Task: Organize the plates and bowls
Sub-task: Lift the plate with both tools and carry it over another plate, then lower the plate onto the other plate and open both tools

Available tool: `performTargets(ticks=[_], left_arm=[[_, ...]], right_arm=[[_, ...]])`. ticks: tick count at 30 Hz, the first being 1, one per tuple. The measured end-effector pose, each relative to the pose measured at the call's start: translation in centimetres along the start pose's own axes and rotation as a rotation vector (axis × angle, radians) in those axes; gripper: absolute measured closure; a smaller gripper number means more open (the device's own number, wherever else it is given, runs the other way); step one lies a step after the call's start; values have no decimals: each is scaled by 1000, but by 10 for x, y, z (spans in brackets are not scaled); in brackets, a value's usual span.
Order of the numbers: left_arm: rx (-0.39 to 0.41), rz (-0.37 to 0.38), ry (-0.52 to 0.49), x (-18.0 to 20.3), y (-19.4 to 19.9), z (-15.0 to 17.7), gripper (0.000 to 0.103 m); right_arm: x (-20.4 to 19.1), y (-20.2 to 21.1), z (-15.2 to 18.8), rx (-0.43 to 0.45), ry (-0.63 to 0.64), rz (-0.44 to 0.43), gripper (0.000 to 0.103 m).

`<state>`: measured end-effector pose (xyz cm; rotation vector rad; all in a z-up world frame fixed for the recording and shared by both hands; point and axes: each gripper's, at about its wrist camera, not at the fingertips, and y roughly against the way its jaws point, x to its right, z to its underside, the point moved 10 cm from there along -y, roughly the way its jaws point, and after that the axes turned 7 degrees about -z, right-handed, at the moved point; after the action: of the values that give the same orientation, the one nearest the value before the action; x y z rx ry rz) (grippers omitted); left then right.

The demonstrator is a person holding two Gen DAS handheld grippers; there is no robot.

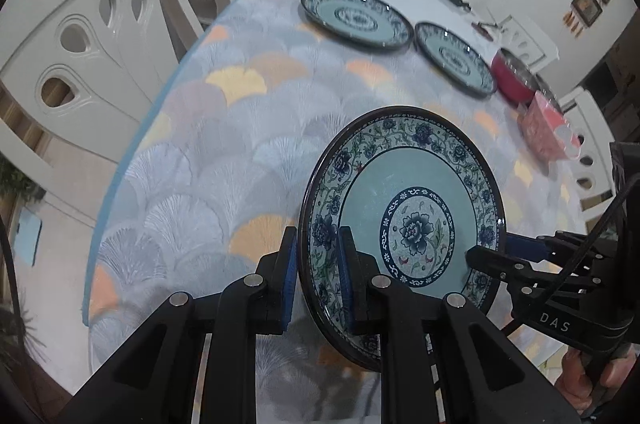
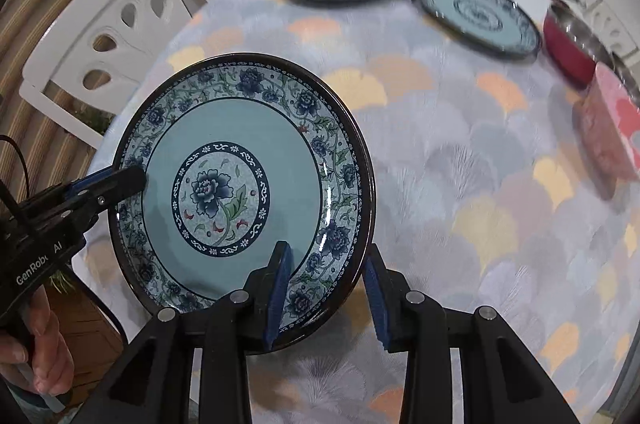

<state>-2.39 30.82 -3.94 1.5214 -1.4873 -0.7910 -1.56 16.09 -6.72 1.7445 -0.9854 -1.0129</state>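
- Plainly, the round blue-and-white floral ceramic plate (image 1: 404, 224) was held tilted above the near end of the fan-patterned table (image 1: 224, 128), off its surface.
- The left gripper (image 1: 318, 272) was clamped on the plate's left rim, one pad either side.
- The right gripper (image 2: 326, 288) straddled the opposite rim, gripping it.
- Two matching plates (image 1: 356, 18) (image 1: 456, 56) lay flat near the far edge.

Home dining room: table (image 1: 224, 112), chairs (image 1: 80, 36).
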Motion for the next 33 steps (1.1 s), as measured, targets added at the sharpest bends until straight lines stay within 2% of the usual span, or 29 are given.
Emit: performTargets(ticks=[10, 18, 24, 29, 33], left_arm=[[-22, -17, -12, 0, -10, 5, 88], [37, -38, 25, -18, 10, -19, 88], [124, -8, 20, -13, 36, -64, 88], [241, 14, -51, 10, 61, -124, 88], [303, 46, -66, 24, 70, -170, 86]], right_arm=[[6, -12, 13, -30, -60, -7, 68], [20, 13, -1, 18, -102, -11, 68], [21, 44, -35, 104, -105, -20, 68], [21, 75, -86, 197, -65, -8, 68], [26, 94, -128, 259, -66, -10, 67]])
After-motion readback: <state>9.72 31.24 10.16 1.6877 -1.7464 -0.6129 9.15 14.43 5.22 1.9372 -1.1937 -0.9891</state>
